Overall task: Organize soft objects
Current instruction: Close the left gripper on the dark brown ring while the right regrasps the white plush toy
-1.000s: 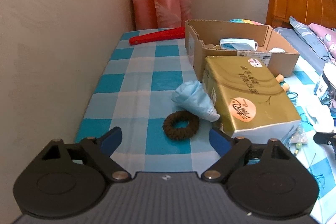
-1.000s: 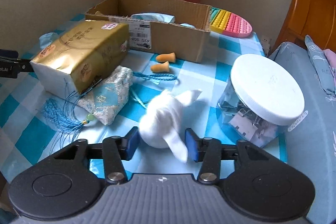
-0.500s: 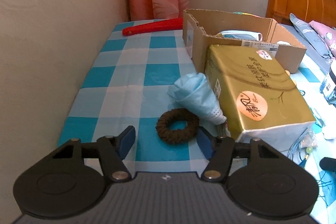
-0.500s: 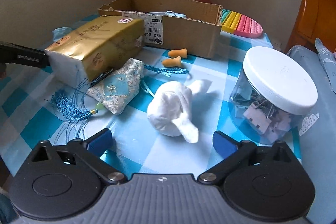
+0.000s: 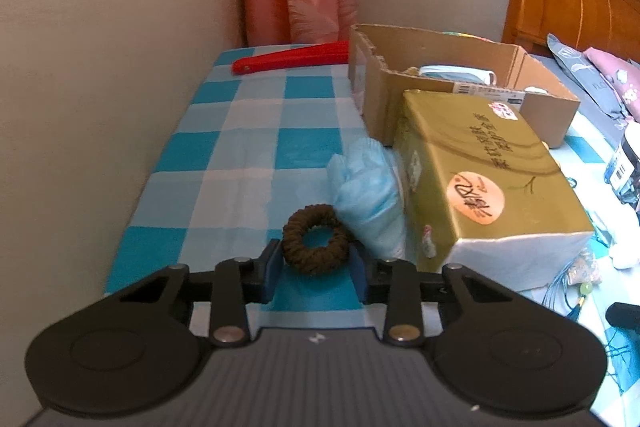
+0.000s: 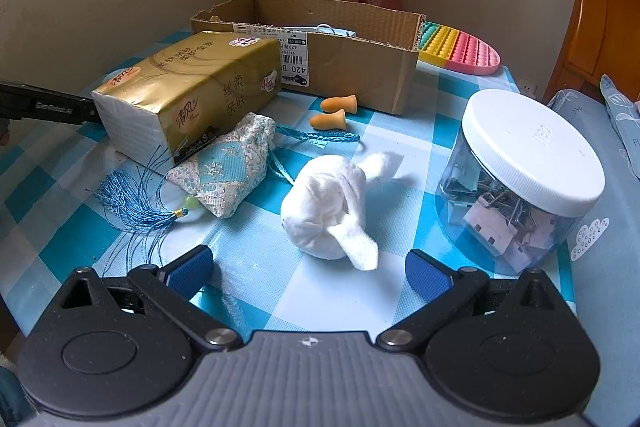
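In the left wrist view my left gripper [image 5: 316,269] is shut on a brown hair scrunchie [image 5: 315,245], one pad on each side of the ring, low over the blue checked tablecloth [image 5: 256,155]. A crumpled blue face mask [image 5: 370,195] lies just behind it, against a gold tissue pack [image 5: 480,187]. In the right wrist view my right gripper [image 6: 308,273] is open and empty, just short of a knotted white cloth [image 6: 328,207]. A brocade sachet with a blue tassel [image 6: 224,173] and two orange earplugs [image 6: 334,113] lie nearby.
An open cardboard box [image 5: 452,83] holding a face mask stands behind the tissue pack, also in the right wrist view [image 6: 340,55]. A clear jar of binder clips [image 6: 520,183] stands right of the white cloth. A rainbow pop mat [image 6: 460,51] and a red folded fan [image 5: 292,57] lie further back. The wall runs along the left.
My left gripper moved forward and closed on the scrunchie. My right gripper let go of the white cloth, opened wide and drew back a little.
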